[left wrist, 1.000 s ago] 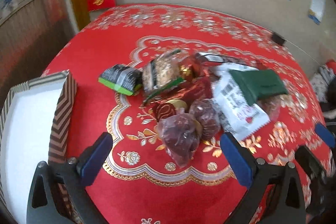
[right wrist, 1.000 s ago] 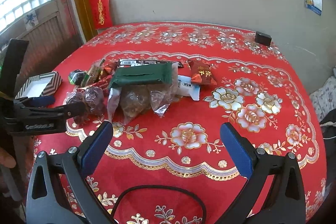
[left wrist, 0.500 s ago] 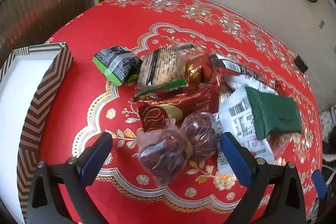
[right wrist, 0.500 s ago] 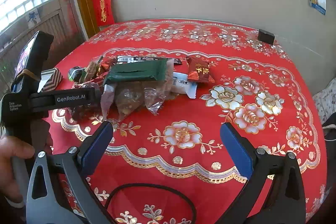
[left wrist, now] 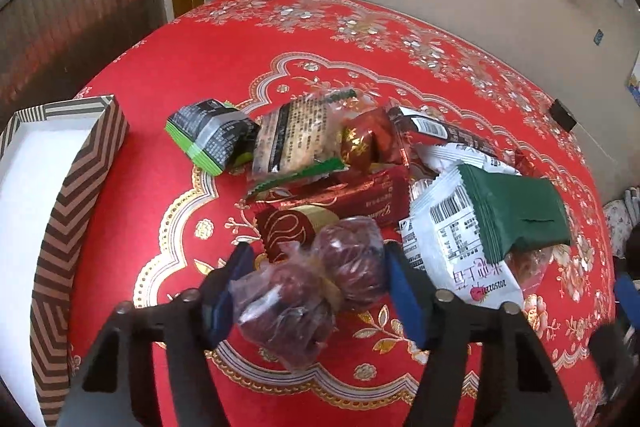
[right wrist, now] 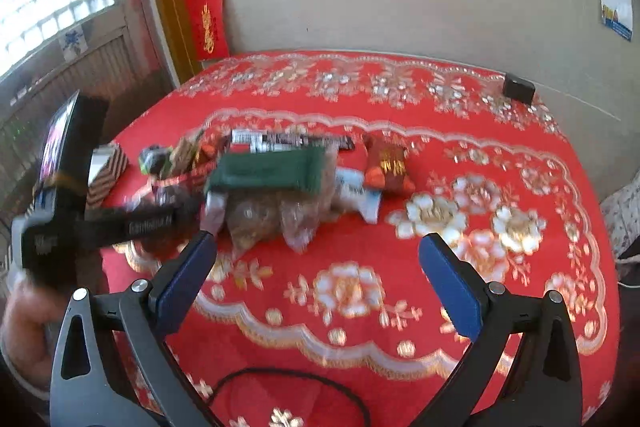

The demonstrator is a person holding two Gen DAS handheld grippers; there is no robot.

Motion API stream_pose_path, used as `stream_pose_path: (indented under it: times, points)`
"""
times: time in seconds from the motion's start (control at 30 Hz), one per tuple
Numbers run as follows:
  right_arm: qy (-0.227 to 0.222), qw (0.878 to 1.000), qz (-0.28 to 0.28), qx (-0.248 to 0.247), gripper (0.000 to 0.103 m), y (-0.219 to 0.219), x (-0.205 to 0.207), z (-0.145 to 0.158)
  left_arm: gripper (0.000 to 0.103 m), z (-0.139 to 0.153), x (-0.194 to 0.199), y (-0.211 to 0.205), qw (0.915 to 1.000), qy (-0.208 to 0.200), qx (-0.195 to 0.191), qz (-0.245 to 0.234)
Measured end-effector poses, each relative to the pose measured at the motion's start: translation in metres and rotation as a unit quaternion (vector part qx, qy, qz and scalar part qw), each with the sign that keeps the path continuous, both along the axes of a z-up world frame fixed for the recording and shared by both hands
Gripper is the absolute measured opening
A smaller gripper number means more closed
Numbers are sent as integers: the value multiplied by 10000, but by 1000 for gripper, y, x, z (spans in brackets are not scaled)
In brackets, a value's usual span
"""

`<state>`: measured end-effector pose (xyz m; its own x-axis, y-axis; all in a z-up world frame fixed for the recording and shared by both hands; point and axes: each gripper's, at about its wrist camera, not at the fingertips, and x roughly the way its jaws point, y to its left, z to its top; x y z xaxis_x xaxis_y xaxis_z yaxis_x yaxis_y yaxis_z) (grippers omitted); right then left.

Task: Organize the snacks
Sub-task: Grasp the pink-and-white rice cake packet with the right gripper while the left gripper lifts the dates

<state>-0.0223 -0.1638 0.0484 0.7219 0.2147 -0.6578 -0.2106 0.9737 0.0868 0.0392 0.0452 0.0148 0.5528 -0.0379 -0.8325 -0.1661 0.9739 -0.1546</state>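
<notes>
Now closing on the clear crinkly plastic twin pack of dark red dates (left wrist: pixel 316 287), caught between the blue pads of the left gripper (left wrist: pixel 316 293); jaws just drawn in, both pads touching the wrap, so probably gripped. Still resting on the red floral tablecloth (left wrist: pixel 224 39), nearest item of the snack heap. Beyond the fingertips: a dark red gold-printed sachet (left wrist: pixel 294 227), a green-edged black packet (left wrist: pixel 208 135), a white barcode pouch (left wrist: pixel 452 239). Off to the left finger's side, well apart: the brown chevron-striped white-lined box (left wrist: pixel 76 195), likely the destination. Next, presumably: lift clear without snagging the sachet, swing left, release over the box. Right gripper (right wrist: pixel 320 279) spread wide, holding nothing, above bare cloth.
</notes>
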Motion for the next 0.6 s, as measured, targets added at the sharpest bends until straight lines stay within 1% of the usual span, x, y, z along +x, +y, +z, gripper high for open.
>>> stream_pose_path:
  times: [0.1,0.2,0.23,0.3,0.33,0.37,0.5,0.6]
  points:
    - [107,9997,-50,205,103,4,18,2,64,1,-1,6,10000,11,-17,-23]
    - [330,9994,30,99,103,10,36,1,63,2,-5,12,10000,-11,37,-40]
    - [447,9988,58,203,103,9,40,1,63,1,-6,14,10000,-23,47,-32]
    - [662,9934,177,919,103,3,43,0,63,1,-6,18,10000,-39,24,-44]
    - [695,9912,197,1111,103,1,44,0,63,1,-6,18,10000,-39,26,-69]
    - [714,9906,157,1158,103,1,46,1,63,1,-6,18,9999,-38,39,-88]
    - [640,9966,-30,513,103,14,53,6,63,1,-8,21,9999,-42,10,-157]
    - [616,9979,-17,207,103,24,62,9,63,1,-9,23,9998,-38,-4,-169]
